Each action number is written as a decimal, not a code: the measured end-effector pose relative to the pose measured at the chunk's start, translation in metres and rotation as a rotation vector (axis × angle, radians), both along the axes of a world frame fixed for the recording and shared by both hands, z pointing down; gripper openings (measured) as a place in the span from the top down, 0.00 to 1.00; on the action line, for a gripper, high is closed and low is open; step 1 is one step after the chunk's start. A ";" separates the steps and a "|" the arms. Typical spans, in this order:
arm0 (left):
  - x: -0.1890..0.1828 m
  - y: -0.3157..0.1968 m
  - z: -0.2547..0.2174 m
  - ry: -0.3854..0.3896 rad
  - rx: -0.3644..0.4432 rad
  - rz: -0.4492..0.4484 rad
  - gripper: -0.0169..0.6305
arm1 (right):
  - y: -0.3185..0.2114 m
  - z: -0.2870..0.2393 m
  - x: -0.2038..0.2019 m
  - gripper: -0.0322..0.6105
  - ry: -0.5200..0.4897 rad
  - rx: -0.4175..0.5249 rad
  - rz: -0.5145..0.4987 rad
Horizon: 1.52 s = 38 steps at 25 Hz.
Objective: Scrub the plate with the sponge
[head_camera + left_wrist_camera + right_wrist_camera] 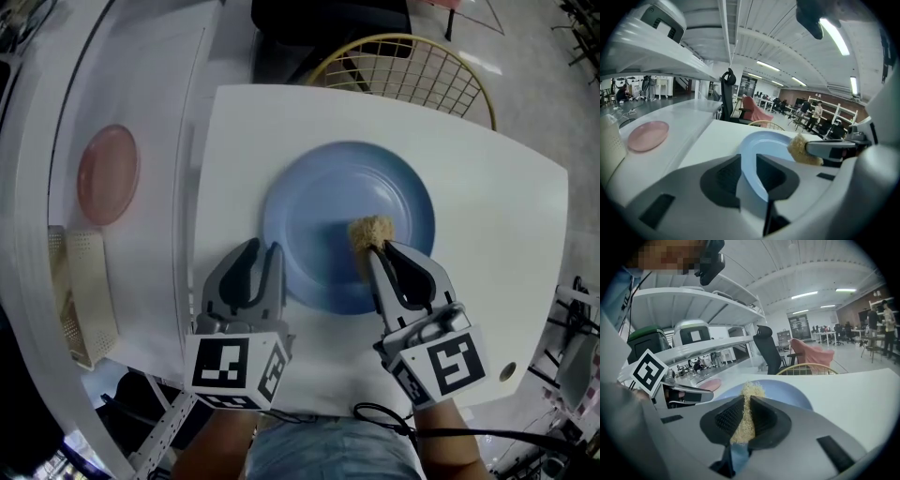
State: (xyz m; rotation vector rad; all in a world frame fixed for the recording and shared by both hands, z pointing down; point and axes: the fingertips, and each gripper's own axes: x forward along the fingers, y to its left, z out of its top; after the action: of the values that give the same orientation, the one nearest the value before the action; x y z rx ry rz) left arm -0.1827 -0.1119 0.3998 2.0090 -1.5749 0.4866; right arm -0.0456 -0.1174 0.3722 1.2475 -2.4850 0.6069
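A light blue plate point(342, 202) lies flat on the white table point(487, 216). My left gripper point(265, 248) is shut on the plate's near-left rim point(749, 168), which runs between its jaws. My right gripper point(373, 253) is shut on a tan fibrous sponge point(370, 232), whose tip rests on the plate's middle, slightly right. In the right gripper view the sponge point(745, 416) stands pinched between the jaws with the plate point(783, 397) behind it. The left gripper view shows the sponge point(802, 149) over the plate.
A pink plate point(108, 173) lies on the white counter at the left, also visible as a pink plate point(647, 135). A ribbed cream rack point(84, 295) sits at the near left. A gold wire chair point(412, 70) stands beyond the table's far edge.
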 end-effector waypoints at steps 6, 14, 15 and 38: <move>-0.001 -0.003 0.011 0.019 -0.039 -0.011 0.83 | -0.001 0.001 0.000 0.88 0.005 0.004 0.002; 0.002 -0.006 0.016 0.012 -0.065 -0.035 0.90 | 0.001 0.000 0.000 0.88 0.001 -0.002 0.000; 0.001 -0.006 0.016 0.009 -0.065 -0.042 0.90 | 0.001 0.000 0.000 0.88 -0.001 0.000 -0.001; -0.004 -0.013 0.030 -0.023 -0.094 -0.046 0.81 | 0.000 0.000 0.001 0.88 -0.018 -0.005 -0.008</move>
State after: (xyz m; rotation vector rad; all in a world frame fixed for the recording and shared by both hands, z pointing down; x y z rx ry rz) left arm -0.1863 -0.1246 0.4294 1.8992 -1.5790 0.5566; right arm -0.0450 -0.1175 0.3719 1.2344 -2.5006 0.6252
